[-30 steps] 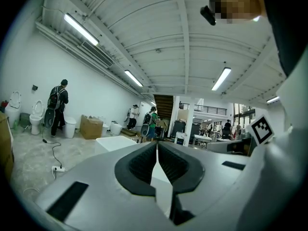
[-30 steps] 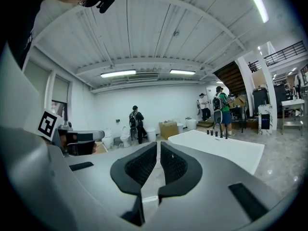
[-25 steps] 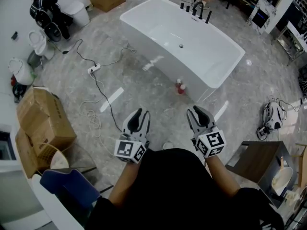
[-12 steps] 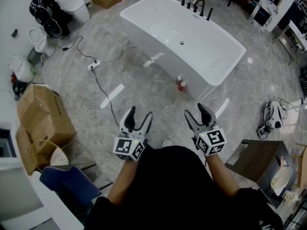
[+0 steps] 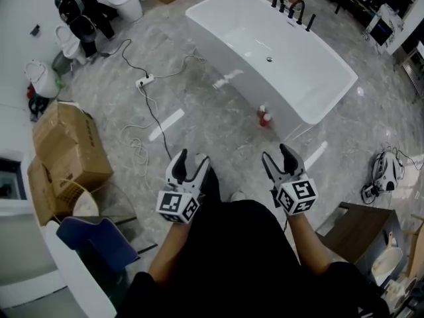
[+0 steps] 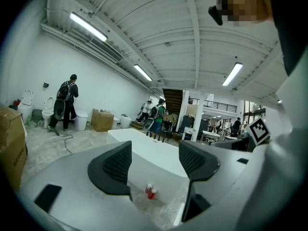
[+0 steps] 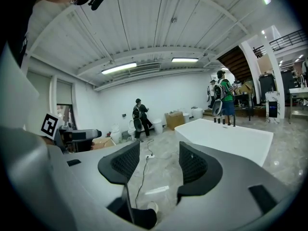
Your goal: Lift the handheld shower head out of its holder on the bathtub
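The shower head should be among the dark fittings (image 5: 295, 10) on the far rim of the bathtub (image 5: 291, 65), well ahead of both claws and too small for us to single out. Within the last second our left gripper (image 5: 191, 159) and right gripper (image 5: 278, 154) have gone from nearly pressed together to spread wide, with nothing between either pair of jaws. We read that as readying a grasp, with the whole approach still to make. Red bottles (image 5: 264, 117) stand on the floor ahead, beside the bathtub.
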A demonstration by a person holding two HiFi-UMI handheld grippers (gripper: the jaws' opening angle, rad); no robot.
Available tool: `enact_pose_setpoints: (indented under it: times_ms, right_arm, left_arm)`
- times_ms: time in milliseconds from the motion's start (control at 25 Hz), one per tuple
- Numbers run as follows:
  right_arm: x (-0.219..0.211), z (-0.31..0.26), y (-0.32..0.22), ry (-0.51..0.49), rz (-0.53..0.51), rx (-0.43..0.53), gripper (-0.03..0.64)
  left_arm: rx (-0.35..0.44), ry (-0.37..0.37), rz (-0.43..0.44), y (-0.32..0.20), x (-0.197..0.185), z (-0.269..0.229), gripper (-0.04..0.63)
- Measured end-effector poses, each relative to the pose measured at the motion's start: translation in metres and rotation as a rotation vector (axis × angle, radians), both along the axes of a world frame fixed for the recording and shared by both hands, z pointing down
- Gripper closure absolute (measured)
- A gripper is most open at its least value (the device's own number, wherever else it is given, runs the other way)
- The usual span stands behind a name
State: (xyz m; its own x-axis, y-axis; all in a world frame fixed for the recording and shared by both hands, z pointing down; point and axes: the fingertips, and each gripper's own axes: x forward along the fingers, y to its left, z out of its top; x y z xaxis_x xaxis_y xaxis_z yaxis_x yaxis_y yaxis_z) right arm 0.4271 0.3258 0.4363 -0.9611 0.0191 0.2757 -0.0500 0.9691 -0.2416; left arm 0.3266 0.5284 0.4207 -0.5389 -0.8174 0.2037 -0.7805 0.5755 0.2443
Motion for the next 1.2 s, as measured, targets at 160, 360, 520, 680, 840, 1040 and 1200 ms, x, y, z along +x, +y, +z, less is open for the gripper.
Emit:
enact_pose_setpoints:
  times_ms: [160,360,520,680,840,1040,1200]
  right_arm:
    - [-0.015,0.000,0.003,0.004,-0.018,0.006,0.391]
    - [-0.046,0.005,0.003,0.021,-0.027,0.009,0.391]
    - [-0.087,0.010,0.004,0.041,-0.022,0.022,0.391]
    - [-0.144,0.021,0.009,0.081,-0.041,0.015,0.391]
    - [-0.202,0.030,0.014,0.105,-0.062,0.017,0.391]
    - [-0.282,0.041,0.018,0.139,-0.068,0.020,0.391]
    - [-0.343,0.037,0.025,0.157,-0.090,0.041,0.391]
  left_arm:
    - [0.015,-0.008,-0.016,0.000,-0.020,-0.002,0.313]
    - [0.020,-0.005,-0.023,0.000,-0.057,0.002,0.313]
    - [0.004,0.019,-0.029,0.006,-0.100,0.014,0.313]
    - [0.000,0.039,-0.039,0.012,-0.153,0.021,0.313]
    - [-0.010,0.048,-0.052,0.020,-0.210,0.031,0.313]
    - [0.009,0.060,-0.082,0.031,-0.287,0.039,0.313]
    - [0.036,0.083,-0.107,0.039,-0.343,0.042,0.313]
